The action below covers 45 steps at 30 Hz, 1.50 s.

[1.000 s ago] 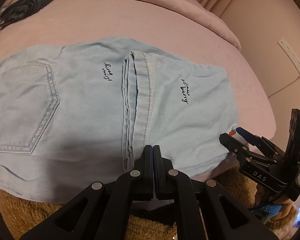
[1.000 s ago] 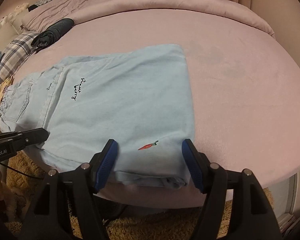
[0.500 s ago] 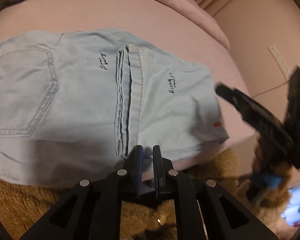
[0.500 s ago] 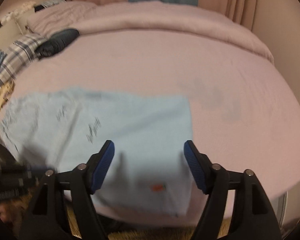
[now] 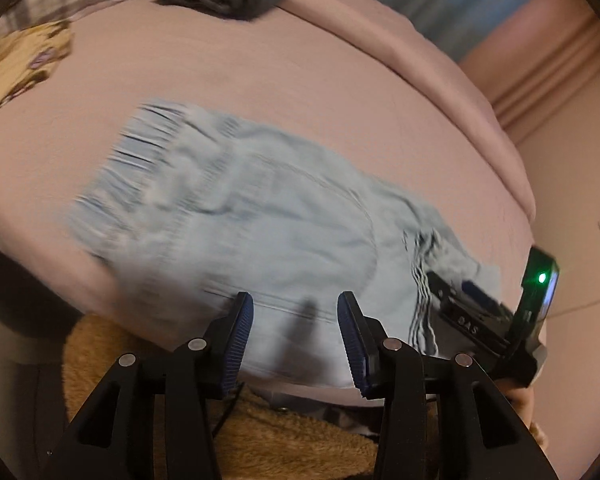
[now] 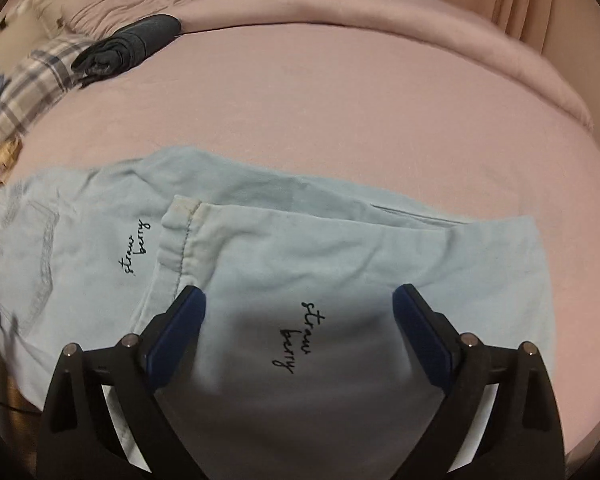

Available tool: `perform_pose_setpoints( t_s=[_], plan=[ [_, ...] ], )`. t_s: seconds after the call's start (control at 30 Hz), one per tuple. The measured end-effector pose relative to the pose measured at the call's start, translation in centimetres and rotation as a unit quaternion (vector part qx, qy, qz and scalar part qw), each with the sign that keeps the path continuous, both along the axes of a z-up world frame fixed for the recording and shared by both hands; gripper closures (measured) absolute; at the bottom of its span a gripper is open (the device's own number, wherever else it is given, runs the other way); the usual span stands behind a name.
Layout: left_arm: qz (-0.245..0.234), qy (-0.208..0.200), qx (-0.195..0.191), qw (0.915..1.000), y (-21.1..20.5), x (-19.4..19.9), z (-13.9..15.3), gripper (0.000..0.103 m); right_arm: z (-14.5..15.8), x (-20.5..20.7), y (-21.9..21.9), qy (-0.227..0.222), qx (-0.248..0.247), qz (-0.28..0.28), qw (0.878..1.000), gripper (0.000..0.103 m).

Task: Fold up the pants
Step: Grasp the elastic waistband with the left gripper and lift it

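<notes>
Light blue jeans point(image 6: 260, 264) lie flat on the pink bed point(image 6: 380, 112), the leg end folded over so its hem point(image 6: 184, 236) rests across the middle, with black "straw berry" script showing twice. My right gripper point(image 6: 299, 296) hovers over the folded leg part, its jaws wide and still opening, the pads clear of the cloth. In the blurred left wrist view the jeans point(image 5: 260, 224) spread toward the waist end. My left gripper point(image 5: 295, 304) hangs at their near edge, jaws opening, nothing pinched. The right gripper point(image 5: 472, 304) shows there at the right.
A dark folded garment point(image 6: 128, 46) and plaid fabric point(image 6: 32, 84) lie at the bed's far left. A rolled pink duvet point(image 6: 380, 12) runs along the back. A brown plush rug point(image 5: 280, 440) lies below the bed's near edge. The wall point(image 5: 580, 184) stands to the right.
My left gripper went from shut to open and swung left along the near edge toward the waist end. My right gripper opened wider and shifted left, from the fold corner to over the script.
</notes>
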<state>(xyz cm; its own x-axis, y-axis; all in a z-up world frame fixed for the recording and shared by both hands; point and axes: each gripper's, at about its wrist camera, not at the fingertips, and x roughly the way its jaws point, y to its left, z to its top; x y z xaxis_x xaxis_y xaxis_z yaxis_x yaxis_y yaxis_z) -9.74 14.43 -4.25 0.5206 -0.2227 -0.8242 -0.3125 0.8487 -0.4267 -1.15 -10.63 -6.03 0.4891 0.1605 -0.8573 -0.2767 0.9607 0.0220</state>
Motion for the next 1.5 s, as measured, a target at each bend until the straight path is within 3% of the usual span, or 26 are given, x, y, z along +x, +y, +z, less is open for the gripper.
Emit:
perform_pose_setpoints(
  t_s=[0.13, 0.3, 0.47, 0.6, 0.73, 0.83, 0.93, 1.0, 1.1, 1.23, 1.27, 1.5],
  plan=[
    [0.052, -0.018, 0.009, 0.9984, 2.8, -1.2, 1.0, 0.049, -0.1, 0.0, 0.4, -0.010, -0.006, 0.000, 1.000, 0.006],
    [0.128, -0.014, 0.013, 0.9916, 7.1, -2.3, 0.6, 0.048, -0.4, 0.6, -0.2, -0.004, 0.000, 0.002, 1.000, 0.006],
    [0.224, -0.037, 0.062, 0.9718, 8.3, -3.2, 0.0, 0.048, -0.3, 0.4, -0.4, 0.000, 0.004, 0.003, 1.000, 0.006],
    [0.182, 0.000, 0.030, 0.9828, 7.9, -0.7, -2.6, 0.048, -0.2, 0.3, -0.5, 0.003, 0.005, 0.004, 1.000, 0.007],
    [0.162, 0.000, -0.003, 0.9868, 8.3, 0.5, -4.2, 0.044, 0.2, -0.4, -0.8, 0.014, 0.012, 0.008, 1.000, 0.009],
    [0.161, -0.006, -0.042, 0.9861, 9.6, 0.5, -4.8, 0.042, 0.9, -1.2, -1.1, 0.017, 0.022, 0.011, 1.000, 0.021],
    [0.149, -0.015, -0.028, 0.9884, 9.2, 0.6, -4.7, 0.042, 1.9, -1.7, -1.6, 0.021, 0.061, 0.022, 0.998, 0.034],
    [0.147, -0.018, -0.017, 0.9888, 8.7, 0.7, -4.6, 0.042, 2.4, -1.9, -1.7, 0.020, 0.084, 0.031, 0.996, 0.037],
    [0.150, -0.026, 0.002, 0.9884, 7.6, 0.7, -4.2, 0.061, 2.7, -2.3, -1.3, 0.014, 0.087, 0.039, 0.995, 0.038],
    [0.146, -0.042, 0.076, 0.9855, 5.7, 0.6, -1.7, 0.086, 2.3, -2.6, -1.1, 0.021, 0.086, 0.038, 0.995, 0.038],
    [0.144, -0.059, 0.081, 0.9845, 5.2, 0.6, -0.5, 0.086, 2.3, -2.7, -1.2, 0.021, 0.086, 0.036, 0.995, 0.038],
    [0.095, -0.144, 0.040, 0.9843, 2.7, 1.1, 4.9, 0.086, 3.2, -2.8, -2.2, 0.009, 0.100, 0.029, 0.995, 0.038]
  ],
)
